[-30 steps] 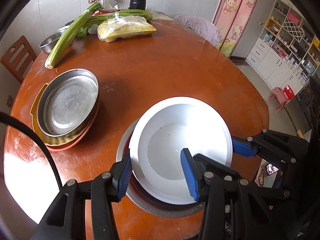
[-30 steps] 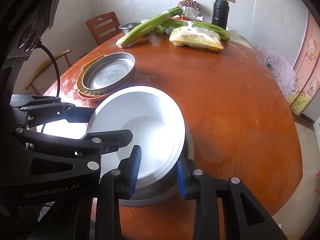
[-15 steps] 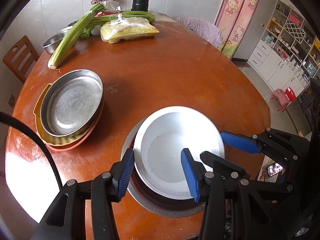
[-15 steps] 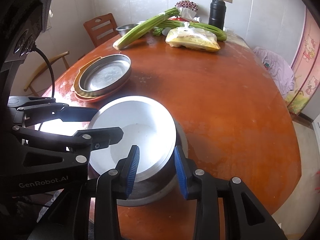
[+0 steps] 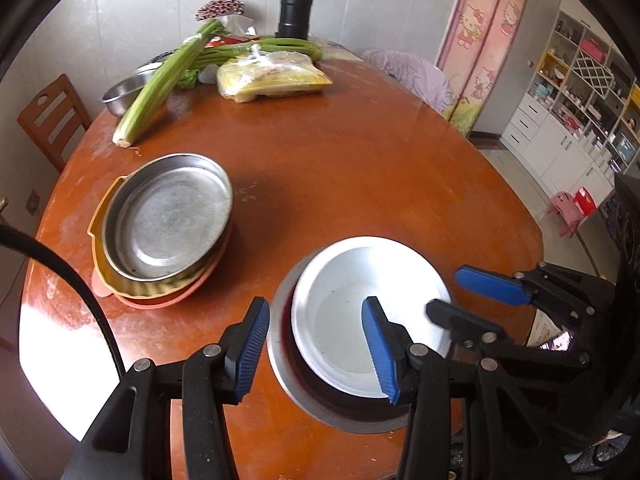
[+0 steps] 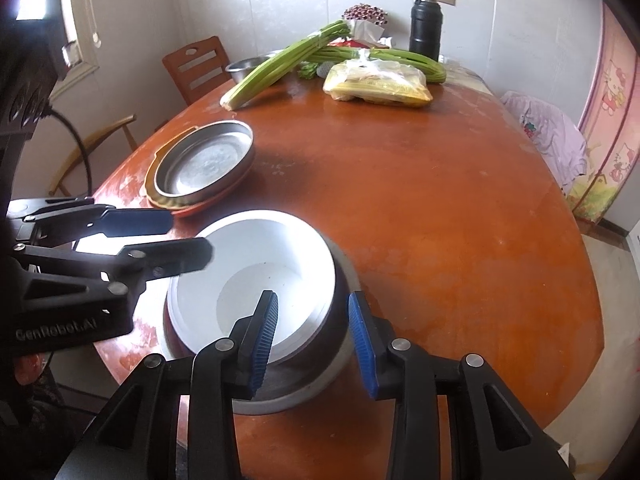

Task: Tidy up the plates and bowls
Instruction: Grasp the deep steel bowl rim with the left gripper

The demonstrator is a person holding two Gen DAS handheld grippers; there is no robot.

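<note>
The white bowl, raised and tilted a second ago, now sits nested in the metal bowl at the table's near edge. The right gripper is opening: its jaws straddle the rim with a clear gap, holding nothing. The left gripper stands part open across the opposite rim, pads apparently clear. Placement looks complete; the plate stack lies well apart to the left.

Around the big round brown wooden table stand a brown wooden chair, pale grey walls, and white shelves far behind it.
</note>
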